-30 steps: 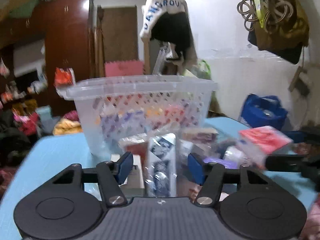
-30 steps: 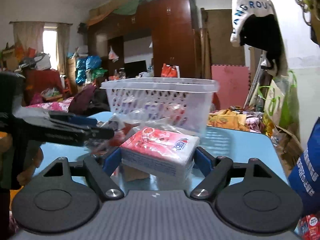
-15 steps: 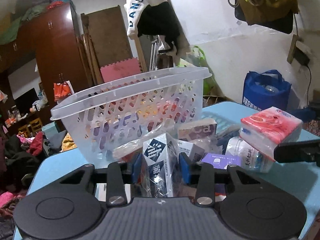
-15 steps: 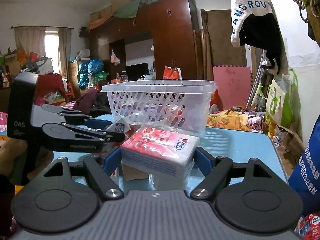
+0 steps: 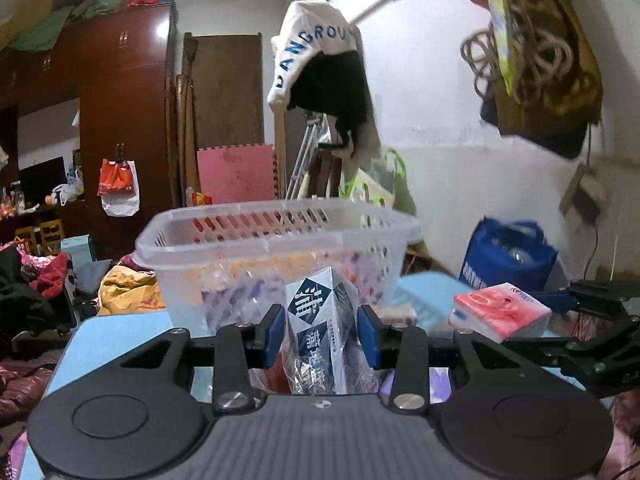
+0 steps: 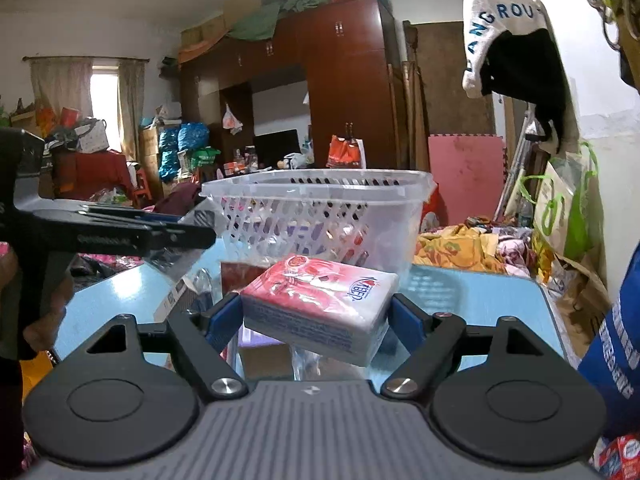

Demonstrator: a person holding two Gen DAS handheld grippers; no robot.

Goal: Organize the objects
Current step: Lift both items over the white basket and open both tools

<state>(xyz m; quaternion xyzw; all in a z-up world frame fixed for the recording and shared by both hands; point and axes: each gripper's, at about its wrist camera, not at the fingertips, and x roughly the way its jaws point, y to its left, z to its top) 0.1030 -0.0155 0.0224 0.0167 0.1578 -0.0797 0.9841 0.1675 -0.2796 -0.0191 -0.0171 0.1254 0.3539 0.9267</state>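
Observation:
My left gripper (image 5: 322, 334) is shut on a tall blue-and-white box in clear crinkly wrap (image 5: 320, 328), held upright and lifted in front of the basket. The clear perforated plastic basket (image 5: 276, 236) stands on the blue table (image 5: 116, 336) just beyond it, with several colourful packs inside. My right gripper (image 6: 316, 320) is shut on a red-and-white tissue pack (image 6: 320, 300), held above the table; the same tissue pack (image 5: 500, 312) shows at the right of the left wrist view. The left gripper (image 6: 200, 236) with its wrapped box appears at the left of the right wrist view, near the basket (image 6: 320, 208).
Loose boxes and packets (image 6: 260, 344) lie on the table under the tissue pack. A blue bag (image 5: 508, 256) stands right of the table by the white wall. Piled clothes (image 5: 128, 284) and a dark wardrobe (image 5: 124, 120) lie beyond. A hand (image 6: 36, 312) holds the left gripper's handle.
The left gripper closed on the wrapped box and lifted it up in front of the basket. The right gripper kept still with the tissue pack.

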